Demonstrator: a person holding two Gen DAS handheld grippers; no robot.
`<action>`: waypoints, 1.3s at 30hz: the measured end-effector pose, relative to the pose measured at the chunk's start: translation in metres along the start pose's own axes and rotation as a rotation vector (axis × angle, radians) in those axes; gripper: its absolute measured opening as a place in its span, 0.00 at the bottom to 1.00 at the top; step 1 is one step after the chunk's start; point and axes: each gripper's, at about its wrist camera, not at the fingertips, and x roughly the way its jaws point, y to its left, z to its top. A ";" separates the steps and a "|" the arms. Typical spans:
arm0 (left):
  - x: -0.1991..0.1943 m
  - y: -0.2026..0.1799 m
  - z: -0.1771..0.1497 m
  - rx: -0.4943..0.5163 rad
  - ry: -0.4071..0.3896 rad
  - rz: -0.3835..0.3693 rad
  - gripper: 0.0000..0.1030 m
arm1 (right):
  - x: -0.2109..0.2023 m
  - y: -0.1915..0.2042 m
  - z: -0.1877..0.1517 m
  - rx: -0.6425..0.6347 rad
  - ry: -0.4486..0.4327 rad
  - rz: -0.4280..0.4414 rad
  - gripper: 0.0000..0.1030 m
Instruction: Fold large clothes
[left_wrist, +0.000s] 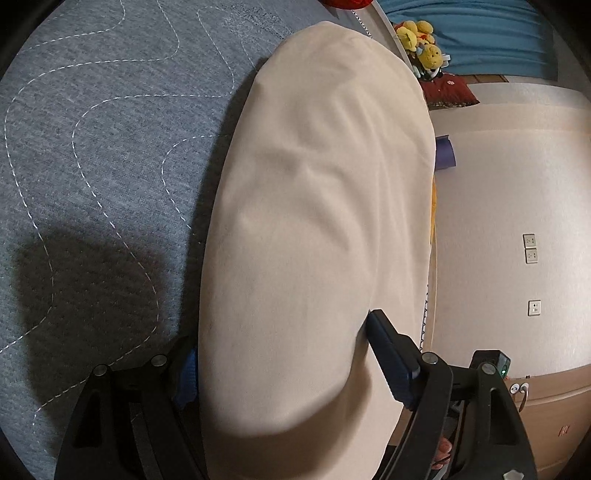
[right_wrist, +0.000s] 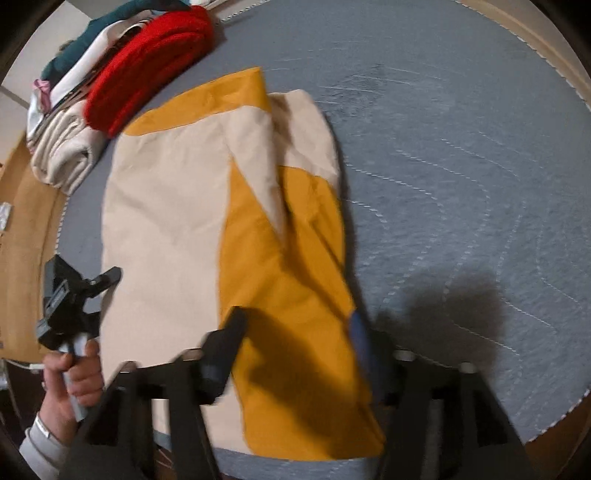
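A large cream and mustard-yellow garment (right_wrist: 207, 229) lies partly folded on the grey quilted surface (right_wrist: 461, 147). In the left wrist view its cream cloth (left_wrist: 317, 206) fills the middle and runs between the fingers of my left gripper (left_wrist: 284, 365), whose jaws stand wide apart around the cloth. My left gripper also shows in the right wrist view (right_wrist: 70, 295), held by a hand at the garment's left edge. My right gripper (right_wrist: 299, 339) hovers over the yellow part, jaws apart, holding nothing; the image there is blurred by motion.
A pile of folded clothes, with a red one (right_wrist: 155, 62) and a cream one (right_wrist: 62, 155), sits at the far left of the surface. Yellow plush toys (left_wrist: 421, 40), a white wall with sockets (left_wrist: 530, 247) and a wooden drawer unit (left_wrist: 554, 417) lie beyond the edge.
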 end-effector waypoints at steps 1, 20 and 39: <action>-0.002 0.001 0.000 0.000 0.001 0.000 0.75 | 0.003 0.004 0.000 -0.013 0.012 -0.002 0.65; -0.045 -0.036 0.006 0.157 -0.056 0.014 0.32 | 0.052 0.004 0.015 0.108 0.161 0.039 0.36; -0.176 0.021 0.004 0.091 -0.218 0.242 0.47 | 0.068 0.139 0.012 -0.107 0.053 0.053 0.27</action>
